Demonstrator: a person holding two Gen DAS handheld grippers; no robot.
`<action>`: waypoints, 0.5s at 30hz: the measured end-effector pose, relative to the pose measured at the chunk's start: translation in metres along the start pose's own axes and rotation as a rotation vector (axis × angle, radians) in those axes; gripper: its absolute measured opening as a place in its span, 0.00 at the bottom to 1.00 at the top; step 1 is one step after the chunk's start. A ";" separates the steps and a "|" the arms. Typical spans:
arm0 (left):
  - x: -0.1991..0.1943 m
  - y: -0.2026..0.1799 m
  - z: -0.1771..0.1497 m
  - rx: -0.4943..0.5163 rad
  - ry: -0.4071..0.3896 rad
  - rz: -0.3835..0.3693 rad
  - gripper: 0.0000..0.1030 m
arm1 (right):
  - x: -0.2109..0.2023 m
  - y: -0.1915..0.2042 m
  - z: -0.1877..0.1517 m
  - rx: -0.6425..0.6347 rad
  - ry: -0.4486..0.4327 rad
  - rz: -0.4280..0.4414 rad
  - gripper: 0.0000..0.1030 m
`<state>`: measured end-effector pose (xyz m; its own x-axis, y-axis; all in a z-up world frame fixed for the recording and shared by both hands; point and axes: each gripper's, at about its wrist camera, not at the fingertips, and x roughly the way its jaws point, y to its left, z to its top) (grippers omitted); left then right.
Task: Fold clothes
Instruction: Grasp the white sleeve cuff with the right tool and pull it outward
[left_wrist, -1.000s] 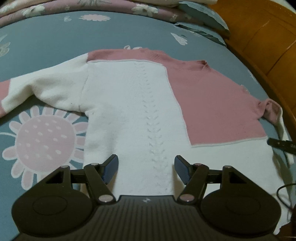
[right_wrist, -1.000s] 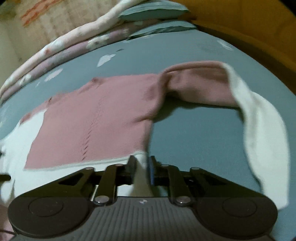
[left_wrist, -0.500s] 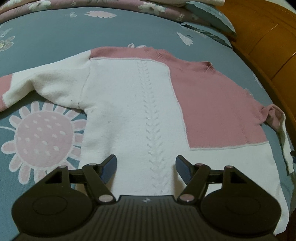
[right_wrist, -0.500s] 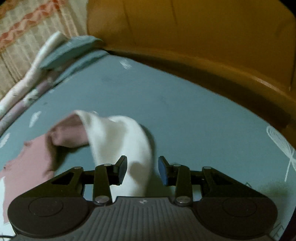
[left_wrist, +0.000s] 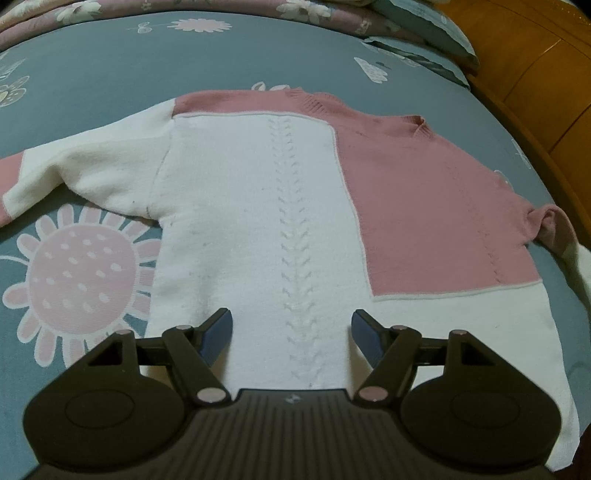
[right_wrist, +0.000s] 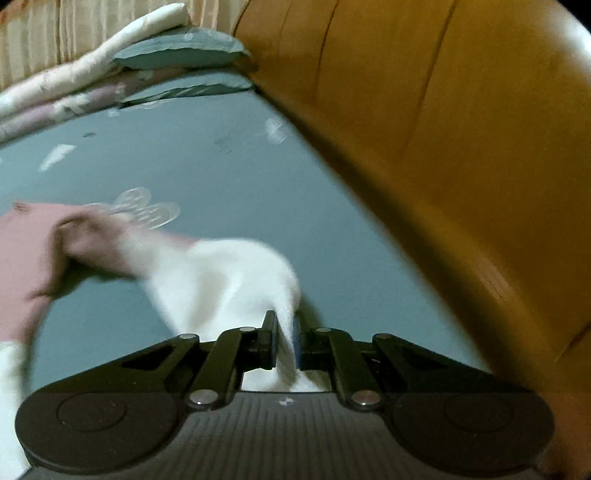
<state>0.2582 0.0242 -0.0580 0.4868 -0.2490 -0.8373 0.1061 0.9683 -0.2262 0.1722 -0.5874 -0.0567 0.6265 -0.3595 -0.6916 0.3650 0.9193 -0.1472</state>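
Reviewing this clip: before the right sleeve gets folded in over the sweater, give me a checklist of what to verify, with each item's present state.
1. Right gripper clamped on the white sleeve end: ok, cloth is pinched between the shut jaws.
2. Left gripper free: ok, jaws open over the white hem, holding nothing.
3. Sweater body lies flat on the bedsheet: ok.
4. Right sleeve free of bunching: not ok, the pink part is crumpled near the shoulder.
5. Left sleeve laid out: ok, it stretches sideways; its cuff is cut off by the frame.
6. Grip depth on the sleeve: cannot tell, view is blurred.
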 end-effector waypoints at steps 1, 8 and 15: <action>0.000 0.000 0.000 -0.002 0.000 0.000 0.69 | 0.003 -0.005 0.008 -0.023 -0.006 -0.023 0.09; -0.003 0.001 -0.001 -0.010 -0.006 0.005 0.69 | 0.030 -0.016 0.049 -0.163 -0.027 -0.117 0.10; -0.003 0.004 -0.002 -0.021 -0.007 0.005 0.69 | 0.059 -0.015 0.051 -0.168 0.009 -0.197 0.31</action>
<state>0.2557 0.0288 -0.0572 0.4936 -0.2443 -0.8347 0.0859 0.9687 -0.2328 0.2383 -0.6304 -0.0592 0.5478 -0.5339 -0.6441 0.3599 0.8454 -0.3946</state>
